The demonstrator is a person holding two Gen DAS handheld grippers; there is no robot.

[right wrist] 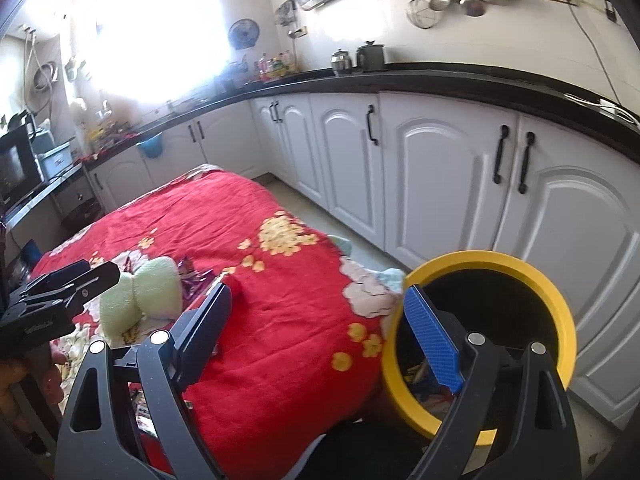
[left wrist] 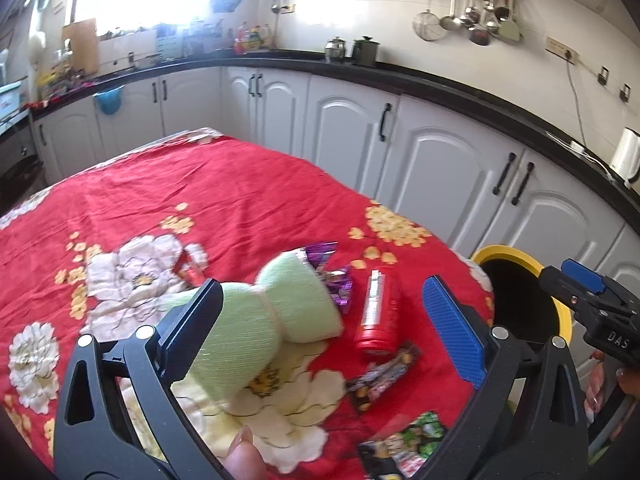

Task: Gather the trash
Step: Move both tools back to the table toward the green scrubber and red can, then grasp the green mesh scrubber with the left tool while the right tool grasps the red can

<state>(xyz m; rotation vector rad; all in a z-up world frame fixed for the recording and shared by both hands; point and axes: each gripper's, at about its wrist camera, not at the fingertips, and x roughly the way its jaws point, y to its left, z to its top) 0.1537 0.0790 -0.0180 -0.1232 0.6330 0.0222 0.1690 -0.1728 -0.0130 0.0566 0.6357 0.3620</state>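
A red floral cloth (left wrist: 224,200) covers the table. On it lie a pale green foam net sleeve (left wrist: 276,316), a red can (left wrist: 376,312) on its side, purple wrappers (left wrist: 338,284), a dark snack wrapper (left wrist: 380,376) and a green packet (left wrist: 404,448). My left gripper (left wrist: 324,328) is open, with the green sleeve against its left finger. My right gripper (right wrist: 316,344) is open and empty, held over the table edge beside a black bin with a yellow rim (right wrist: 520,264). The bin also shows in the left wrist view (left wrist: 516,252). The green sleeve shows in the right wrist view (right wrist: 140,296).
White cabinets (right wrist: 440,168) with black handles run close behind the table and bin, under a black counter (left wrist: 460,88). A strip of floor (right wrist: 360,244) lies between table and cabinets. A white kettle (left wrist: 626,156) stands on the counter.
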